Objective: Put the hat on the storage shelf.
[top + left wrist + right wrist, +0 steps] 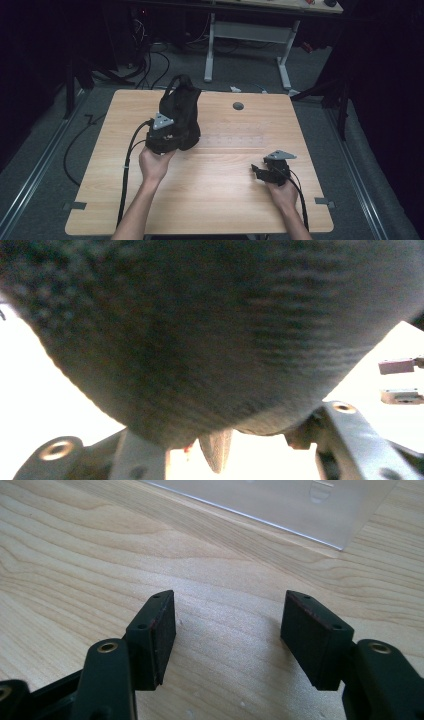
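Wooden table (210, 200) under black bag (181, 107)

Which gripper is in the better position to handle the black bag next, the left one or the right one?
Probably the left. The left gripper is right against the black bag, whose fabric looms between its jaws. The right gripper is open over bare table, away from it.

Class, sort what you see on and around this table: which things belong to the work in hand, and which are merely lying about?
In the job: black bag; left gripper against its base.

Lying about: right gripper, open over bare wood; clear plastic sheet; grey round cap; table; white desk frame behind.
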{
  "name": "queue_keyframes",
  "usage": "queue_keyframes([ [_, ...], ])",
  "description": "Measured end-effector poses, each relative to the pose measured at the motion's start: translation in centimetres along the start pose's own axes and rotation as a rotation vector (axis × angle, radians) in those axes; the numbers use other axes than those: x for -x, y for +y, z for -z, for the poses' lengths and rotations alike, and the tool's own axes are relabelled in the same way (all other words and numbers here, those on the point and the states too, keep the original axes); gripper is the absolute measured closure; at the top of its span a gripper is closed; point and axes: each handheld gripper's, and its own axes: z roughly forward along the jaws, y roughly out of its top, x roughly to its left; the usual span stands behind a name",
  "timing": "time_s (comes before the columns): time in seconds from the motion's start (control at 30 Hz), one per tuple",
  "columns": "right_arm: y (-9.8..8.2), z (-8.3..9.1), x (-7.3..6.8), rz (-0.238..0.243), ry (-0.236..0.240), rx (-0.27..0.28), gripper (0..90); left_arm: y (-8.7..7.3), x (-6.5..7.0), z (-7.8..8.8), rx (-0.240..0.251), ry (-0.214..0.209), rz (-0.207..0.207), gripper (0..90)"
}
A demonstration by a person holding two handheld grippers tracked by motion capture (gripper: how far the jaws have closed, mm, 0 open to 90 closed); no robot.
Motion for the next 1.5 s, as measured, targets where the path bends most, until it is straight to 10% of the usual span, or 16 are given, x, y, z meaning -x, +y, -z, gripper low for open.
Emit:
queue_keyframes([
  [0.83, 0.0, 0.0, 0.0, 0.0, 0.0, 0.0, 39.0, -1.1, -0.9, -1.1, -0.048, 0.021, 0.05, 13.3],
  [1.5, 0.0, 0.0, 0.0, 0.0, 0.0, 0.0, 39.0, -3.0, -1.4, -1.4, -0.022, 0.043, 0.006, 6.7],
])
